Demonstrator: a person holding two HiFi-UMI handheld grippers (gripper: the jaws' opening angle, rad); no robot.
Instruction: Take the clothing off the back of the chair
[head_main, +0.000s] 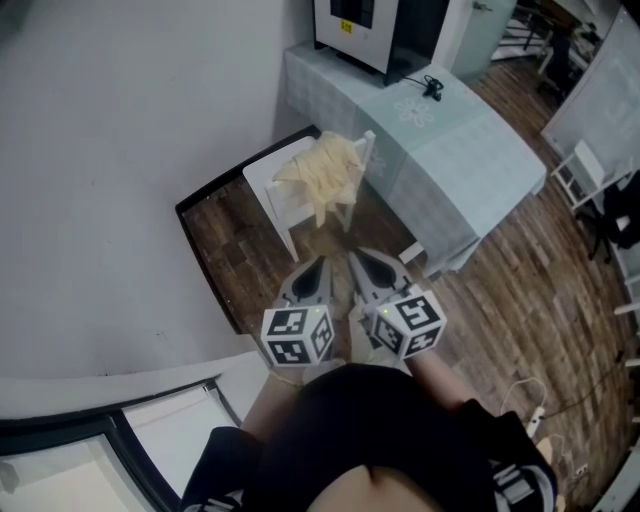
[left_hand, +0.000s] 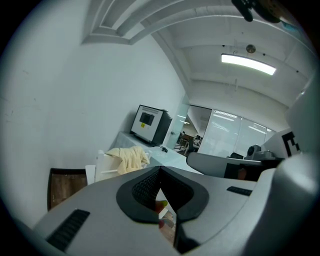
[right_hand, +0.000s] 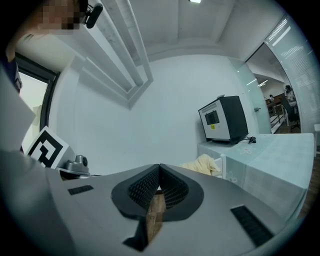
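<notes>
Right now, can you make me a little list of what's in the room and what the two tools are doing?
clothing: pale yellow, draped over the chair back, not yet taken
chair: white, standing between the wall and the table
table: covered with a light cloth, right beside the chair
machine: black and white box on the table's far end
left tool: shut, empty, pointing at the chair, not touching it
right tool: shut, empty, next to the left tool
</notes>
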